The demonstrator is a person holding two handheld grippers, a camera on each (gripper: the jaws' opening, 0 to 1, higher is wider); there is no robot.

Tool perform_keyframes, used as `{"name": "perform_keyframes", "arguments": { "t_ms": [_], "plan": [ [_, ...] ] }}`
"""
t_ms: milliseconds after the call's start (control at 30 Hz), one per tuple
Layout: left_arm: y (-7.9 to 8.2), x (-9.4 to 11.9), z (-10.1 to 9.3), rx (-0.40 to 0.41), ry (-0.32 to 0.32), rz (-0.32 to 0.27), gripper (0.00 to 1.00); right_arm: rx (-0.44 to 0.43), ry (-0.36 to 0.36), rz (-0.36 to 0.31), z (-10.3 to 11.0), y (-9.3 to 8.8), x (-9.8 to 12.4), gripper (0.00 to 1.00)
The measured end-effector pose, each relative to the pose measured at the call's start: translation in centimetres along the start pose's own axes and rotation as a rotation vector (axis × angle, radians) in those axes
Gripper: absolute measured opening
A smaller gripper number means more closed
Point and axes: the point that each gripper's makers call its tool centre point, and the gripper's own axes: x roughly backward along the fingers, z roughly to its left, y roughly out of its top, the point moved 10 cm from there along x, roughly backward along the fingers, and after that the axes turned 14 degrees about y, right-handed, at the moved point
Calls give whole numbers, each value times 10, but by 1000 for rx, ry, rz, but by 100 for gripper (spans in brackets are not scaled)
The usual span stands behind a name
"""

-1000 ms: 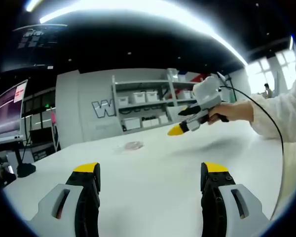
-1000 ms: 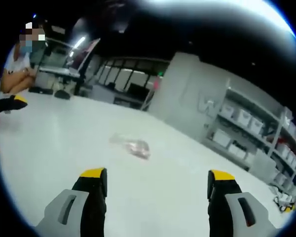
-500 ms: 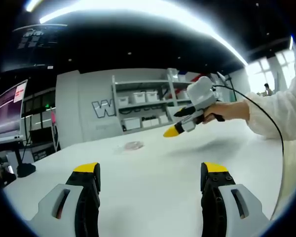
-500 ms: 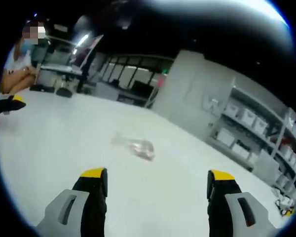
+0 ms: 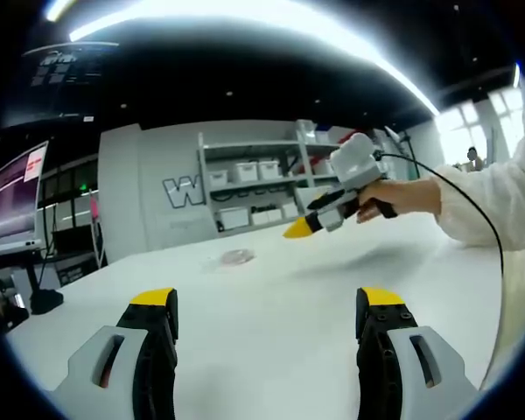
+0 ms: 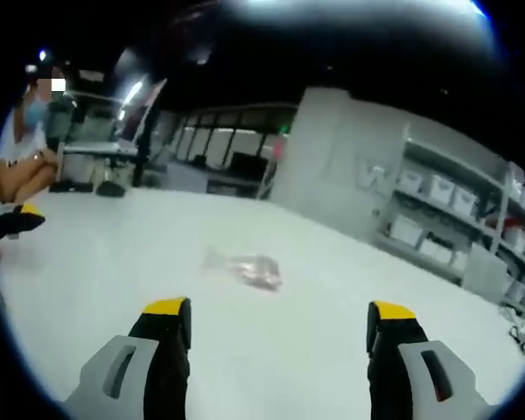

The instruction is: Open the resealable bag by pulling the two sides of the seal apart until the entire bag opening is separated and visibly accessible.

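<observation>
A small clear resealable bag point(image 5: 234, 258) with pinkish contents lies flat on the white table point(image 5: 271, 306), far ahead of my left gripper point(image 5: 267, 302), which is open and holds nothing. The right gripper view has the same bag point(image 6: 248, 268) lying closer, ahead and slightly left of my right gripper point(image 6: 278, 311), also open and empty. From the right of the left gripper view comes the right gripper point(image 5: 299, 227), held by a hand point(image 5: 402, 197) above the table, its yellow tips pointing toward the bag. The left gripper's tip point(image 6: 22, 214) peeks in at the left edge of the right gripper view.
Grey shelving point(image 5: 262, 188) with white bins stands behind the table. A monitor point(image 5: 17, 188) and desks sit at the far left. A person point(image 6: 22, 144) is at the left of the right gripper view. A white sleeve point(image 5: 499, 192) is at right.
The right gripper has moved left toward the bag, and the bag sits a little nearer and more centred in its view. The left gripper has stayed still.
</observation>
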Motion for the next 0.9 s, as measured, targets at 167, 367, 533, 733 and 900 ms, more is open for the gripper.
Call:
{"name": "perform_keyframes", "arguments": {
  "t_ms": [167,367,533,733,900],
  "plan": [
    [0,0,0,4,-2,2,82,-37,-10,-30,-3,3,1,83],
    [0,0,-1,1,-1,2,82,-36,-17,-41,-3,6,1,83],
    [1,0,0,4,-2,3,82,-35,-14,-43,-1,7,-3,83],
    [1,0,0,5,-1,2,82,10,-19,-28,1,10,-7,83],
    [1,0,0,4,-1,2,82,27,-15,-28,-1,11,-9,83]
  ]
}}
